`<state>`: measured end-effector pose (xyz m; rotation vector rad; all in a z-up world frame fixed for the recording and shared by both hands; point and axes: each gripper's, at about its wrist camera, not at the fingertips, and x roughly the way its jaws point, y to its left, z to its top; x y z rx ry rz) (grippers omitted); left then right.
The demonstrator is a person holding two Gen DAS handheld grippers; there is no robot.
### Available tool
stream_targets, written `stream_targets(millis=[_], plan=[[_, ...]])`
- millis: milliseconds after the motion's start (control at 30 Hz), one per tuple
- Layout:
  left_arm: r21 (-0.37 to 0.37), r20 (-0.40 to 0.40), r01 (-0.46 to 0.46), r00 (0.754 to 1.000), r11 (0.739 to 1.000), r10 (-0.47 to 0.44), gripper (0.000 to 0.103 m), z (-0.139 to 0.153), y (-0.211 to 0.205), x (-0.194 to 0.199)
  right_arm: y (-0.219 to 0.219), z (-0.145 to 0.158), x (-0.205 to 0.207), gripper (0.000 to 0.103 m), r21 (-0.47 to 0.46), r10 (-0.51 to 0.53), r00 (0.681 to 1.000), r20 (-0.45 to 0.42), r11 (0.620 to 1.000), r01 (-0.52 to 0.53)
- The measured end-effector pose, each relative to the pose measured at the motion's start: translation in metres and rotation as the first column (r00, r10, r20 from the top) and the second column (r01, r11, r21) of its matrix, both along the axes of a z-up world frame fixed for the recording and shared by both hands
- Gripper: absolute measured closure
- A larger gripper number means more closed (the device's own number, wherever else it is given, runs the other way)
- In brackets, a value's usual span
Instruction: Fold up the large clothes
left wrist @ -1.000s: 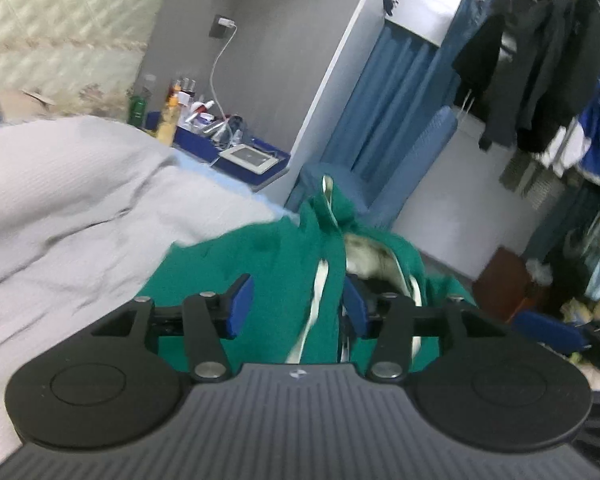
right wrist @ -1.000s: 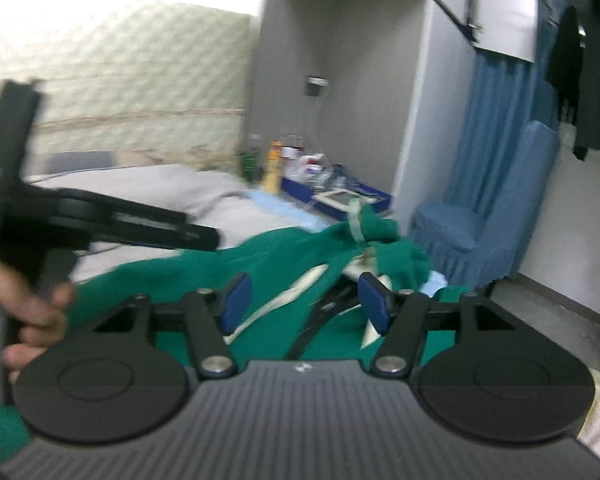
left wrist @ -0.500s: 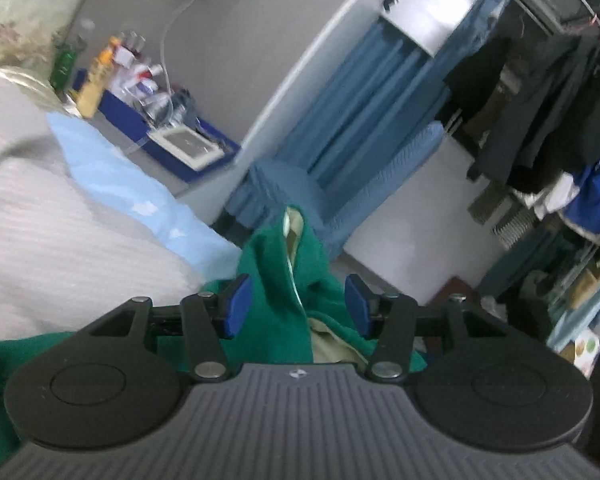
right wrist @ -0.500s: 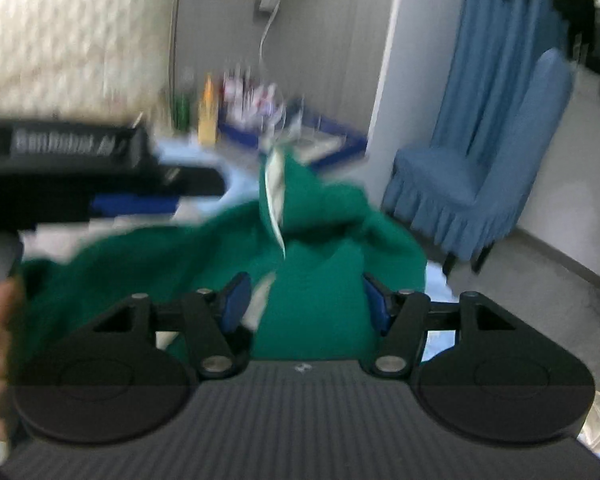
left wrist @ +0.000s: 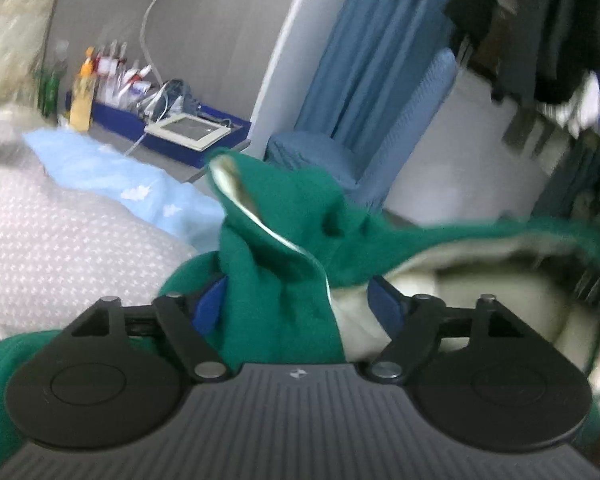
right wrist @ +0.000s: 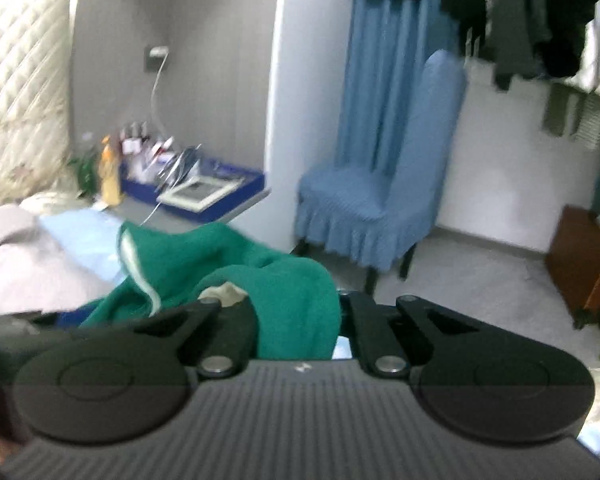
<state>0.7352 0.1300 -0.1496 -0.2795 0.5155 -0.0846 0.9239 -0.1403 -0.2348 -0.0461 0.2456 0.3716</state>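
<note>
Behind the bed you face one blue chair and a rail of hanging clothes. Your one green garment lies bunched on the bed's near right edge, directly ahead of both grippers, its length running left to right. Your left gripper is opening, cloth between its pads but not pinched. Your right gripper is clenched on a fold of it, so it is the one in contact.

We are in a home bedroom: quilted cream headboard, pale grey knitted bedspread, blue skirted fabric chair (dark clothes hang nearby).
</note>
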Motion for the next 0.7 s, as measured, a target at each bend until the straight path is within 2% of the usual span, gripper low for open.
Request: stream_targets(millis=[67, 100, 133, 167, 233, 333, 500, 533, 600, 700], plan=[[0.125, -0.038, -0.001, 0.999, 0.992, 0.006, 0.025, -0.004, -0.016, 0.0, -0.014, 0.002, -0.011, 0.097, 0.041, -0.004, 1.0, 0.025, 0.999, 0.003], [0.158, -0.041, -0.007, 0.999, 0.987, 0.013, 0.028, -0.005, -0.02, -0.001, -0.019, 0.003, -0.016, 0.097, 0.071, 0.009, 0.999, 0.037, 0.997, -0.012], [0.187, -0.047, -0.025, 0.998, 0.982, 0.035, 0.041, -0.005, -0.023, -0.003, -0.025, 0.004, -0.022, 0.097, 0.089, 0.018, 0.998, 0.059, 0.996, -0.023], [0.217, -0.057, -0.055, 0.996, 0.975, 0.069, 0.06, -0.005, -0.024, -0.005, -0.028, 0.006, -0.027, 0.098, 0.096, 0.023, 0.997, 0.08, 0.995, -0.031], [0.212, -0.06, -0.09, 0.993, 0.973, 0.105, 0.079, 0.001, -0.017, -0.01, -0.036, 0.011, -0.039, 0.098, 0.115, 0.028, 0.994, 0.108, 0.993, -0.04], [0.126, -0.022, -0.137, 0.99, 0.983, 0.141, 0.083, 0.022, 0.001, -0.031, -0.046, 0.023, -0.054, 0.098, 0.132, 0.036, 0.986, 0.163, 0.99, -0.058], [0.015, 0.093, -0.16, 0.983, 0.987, 0.158, 0.085, 0.072, 0.026, -0.102, -0.072, 0.037, -0.091, 0.098, 0.154, 0.063, 0.969, 0.241, 0.983, -0.102], [0.012, 0.125, -0.157, 0.98, 0.988, 0.154, 0.085, 0.08, 0.029, -0.121, -0.079, 0.039, -0.102, 0.098, 0.157, 0.072, 0.963, 0.259, 0.981, -0.116], [0.079, 0.204, -0.138, 0.972, 0.987, 0.119, 0.085, 0.097, 0.025, -0.164, -0.094, 0.039, -0.132, 0.098, 0.145, 0.095, 0.946, 0.311, 0.979, -0.145], [0.071, 0.255, -0.121, 0.962, 0.99, 0.099, 0.085, 0.108, 0.026, -0.227, -0.114, 0.034, -0.176, 0.098, 0.119, 0.123, 0.921, 0.369, 0.977, -0.178]])
